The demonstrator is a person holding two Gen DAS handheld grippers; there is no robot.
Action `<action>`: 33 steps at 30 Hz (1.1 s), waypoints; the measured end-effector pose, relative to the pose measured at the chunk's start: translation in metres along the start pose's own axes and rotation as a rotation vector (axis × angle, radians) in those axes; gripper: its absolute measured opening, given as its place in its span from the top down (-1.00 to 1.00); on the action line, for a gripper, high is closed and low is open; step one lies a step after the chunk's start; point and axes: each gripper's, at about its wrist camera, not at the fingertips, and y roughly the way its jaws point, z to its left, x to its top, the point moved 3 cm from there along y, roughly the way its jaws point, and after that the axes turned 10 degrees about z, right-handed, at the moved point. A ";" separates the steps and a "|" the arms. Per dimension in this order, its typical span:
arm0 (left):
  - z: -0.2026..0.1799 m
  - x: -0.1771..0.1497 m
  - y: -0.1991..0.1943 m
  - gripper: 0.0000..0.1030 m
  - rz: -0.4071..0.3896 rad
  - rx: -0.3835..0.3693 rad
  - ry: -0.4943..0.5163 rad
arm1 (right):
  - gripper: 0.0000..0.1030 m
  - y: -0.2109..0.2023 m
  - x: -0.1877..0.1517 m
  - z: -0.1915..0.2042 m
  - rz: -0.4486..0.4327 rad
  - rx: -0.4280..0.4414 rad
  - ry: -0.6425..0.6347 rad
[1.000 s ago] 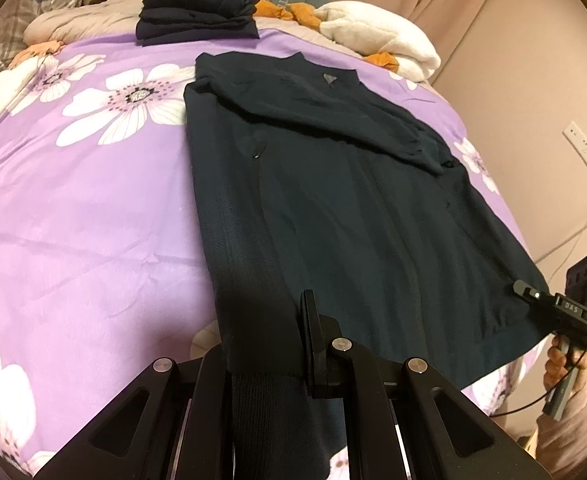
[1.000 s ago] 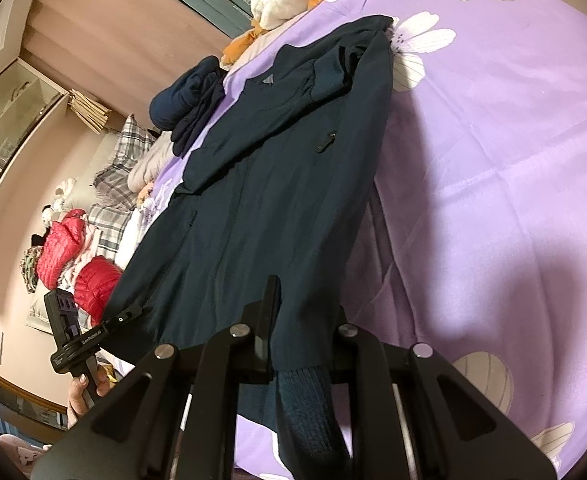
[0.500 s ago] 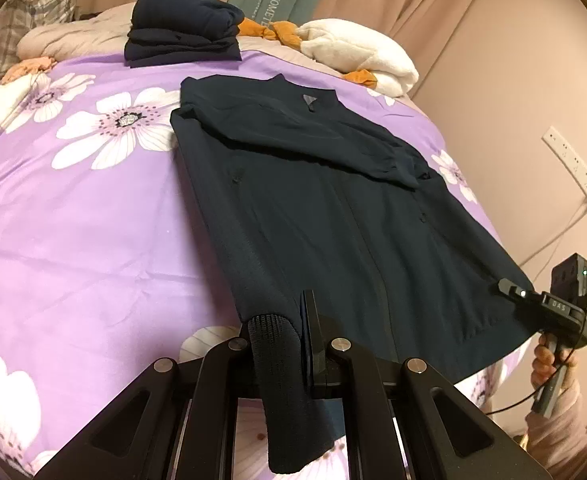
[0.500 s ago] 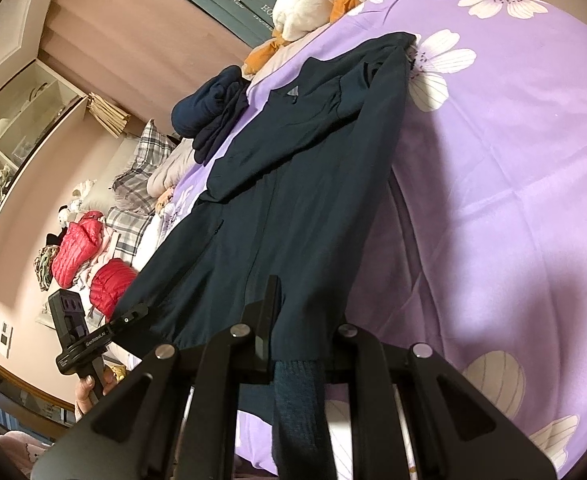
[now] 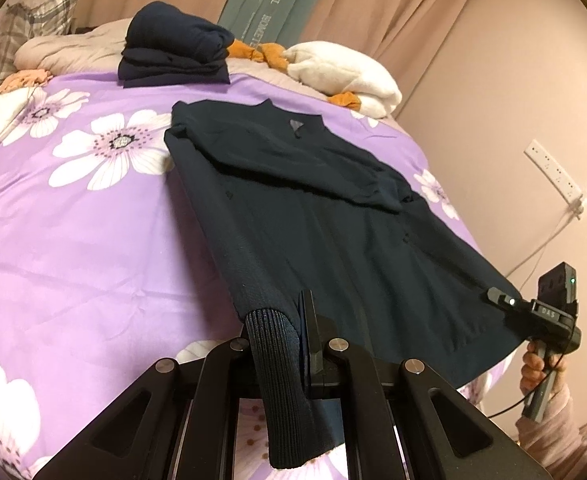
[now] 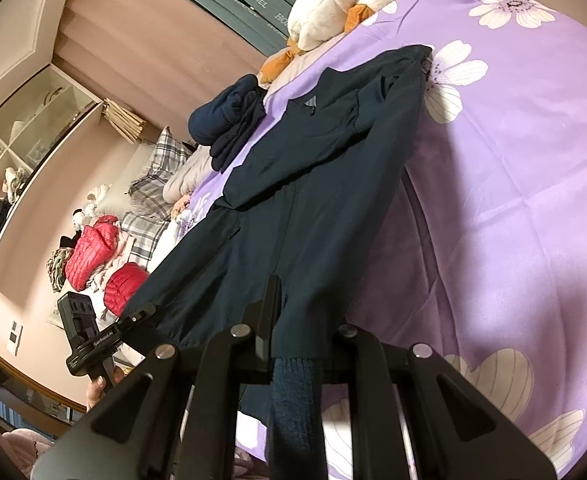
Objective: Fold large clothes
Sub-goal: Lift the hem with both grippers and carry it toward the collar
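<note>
While the dark navy jacket [image 5: 317, 216] lies spread down the bed [image 5: 77, 216], sleeve folded across its chest, both grippers clamp its hem: left gripper [image 5: 293, 344] fingers clenched on one ribbed corner, right gripper [image 6: 289, 328] fingers pinching the other. One jacket, one folded navy stack [image 5: 173, 56] behind it. Purple floral cover, pink curtains [image 5: 365, 4], pink walls.

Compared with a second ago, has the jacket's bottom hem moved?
Yes. The hem has lifted off the purple bedspread, held by both grippers.
</note>
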 end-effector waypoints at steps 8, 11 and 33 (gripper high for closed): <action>-0.006 0.003 -0.008 0.90 -0.020 -0.009 0.014 | 0.76 -0.003 0.001 0.008 -0.007 0.018 -0.016; -0.005 0.005 -0.010 0.90 -0.025 -0.013 0.019 | 0.76 -0.004 0.001 0.009 -0.006 0.022 -0.020; -0.016 0.007 -0.040 0.90 -0.072 -0.053 0.056 | 0.76 -0.031 -0.005 0.037 -0.050 0.078 -0.082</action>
